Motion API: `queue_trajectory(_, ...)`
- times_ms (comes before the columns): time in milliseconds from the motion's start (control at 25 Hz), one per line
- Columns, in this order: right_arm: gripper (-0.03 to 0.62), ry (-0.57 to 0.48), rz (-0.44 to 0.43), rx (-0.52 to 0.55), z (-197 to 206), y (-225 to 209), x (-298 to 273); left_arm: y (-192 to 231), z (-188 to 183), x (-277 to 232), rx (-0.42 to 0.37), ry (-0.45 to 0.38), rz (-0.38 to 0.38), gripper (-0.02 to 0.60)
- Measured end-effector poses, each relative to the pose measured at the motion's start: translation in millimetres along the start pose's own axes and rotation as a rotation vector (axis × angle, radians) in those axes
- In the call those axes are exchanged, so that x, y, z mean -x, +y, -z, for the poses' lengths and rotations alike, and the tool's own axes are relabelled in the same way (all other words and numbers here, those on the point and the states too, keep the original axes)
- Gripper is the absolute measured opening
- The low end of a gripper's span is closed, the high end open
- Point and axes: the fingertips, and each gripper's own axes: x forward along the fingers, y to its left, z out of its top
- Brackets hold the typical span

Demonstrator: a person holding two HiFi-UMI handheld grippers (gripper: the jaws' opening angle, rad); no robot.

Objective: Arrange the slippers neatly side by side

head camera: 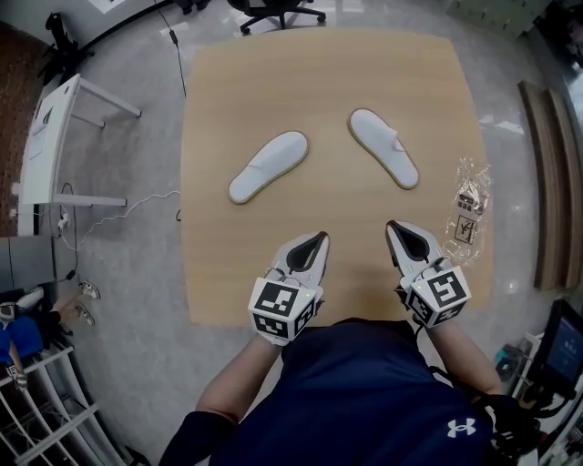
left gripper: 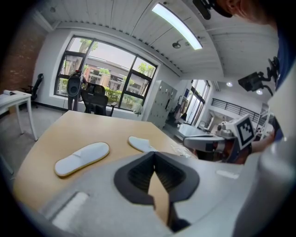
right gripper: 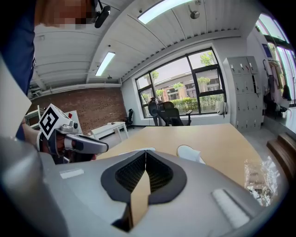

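Two white slippers lie apart on the wooden table [head camera: 237, 100], splayed like a V. The left slipper [head camera: 268, 166] [left gripper: 82, 158] points up and to the right; the right slipper [head camera: 383, 146] [left gripper: 141, 144] [right gripper: 189, 153] points up and to the left. My left gripper [head camera: 318, 238] [left gripper: 154, 154] hovers near the table's front edge, below the left slipper, shut with nothing in it. My right gripper [head camera: 393, 226] [right gripper: 145, 152] is beside it, below the right slipper, also shut and empty. Both are well short of the slippers.
A crumpled clear plastic bag [head camera: 468, 205] [right gripper: 261, 179] lies near the table's right edge. An office chair [head camera: 278, 11] stands beyond the far edge. A white desk [head camera: 50, 136] is at the left and wooden boards [head camera: 556, 182] lie on the floor at the right.
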Motion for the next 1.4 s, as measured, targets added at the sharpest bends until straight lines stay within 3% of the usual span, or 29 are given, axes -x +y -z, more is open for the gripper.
queue_trajectory(280,0.014,0.031,0.028,0.025,2,-24,-10,22,-4,-7,-0.010,-0.002,-0.029,0.003)
queue_trajectory(360,0.054,0.043,0.030,0.023,4,-30,-14,28,-5,-8,-0.025,-0.001,-0.038,0.007)
queue_trajectory(640,0.078,0.065,0.048,0.020,10,-51,-29,37,-1,-20,-0.053,0.032,-0.052,0.084)
queue_trajectory(880,0.152,0.081,0.074,0.000,18,-81,-48,58,9,-35,-0.072,0.075,-0.079,0.129)
queue_trajectory(1400,0.161,0.139,0.122,0.015,36,-127,-82,123,16,-58,-0.117,0.143,-0.146,0.149)
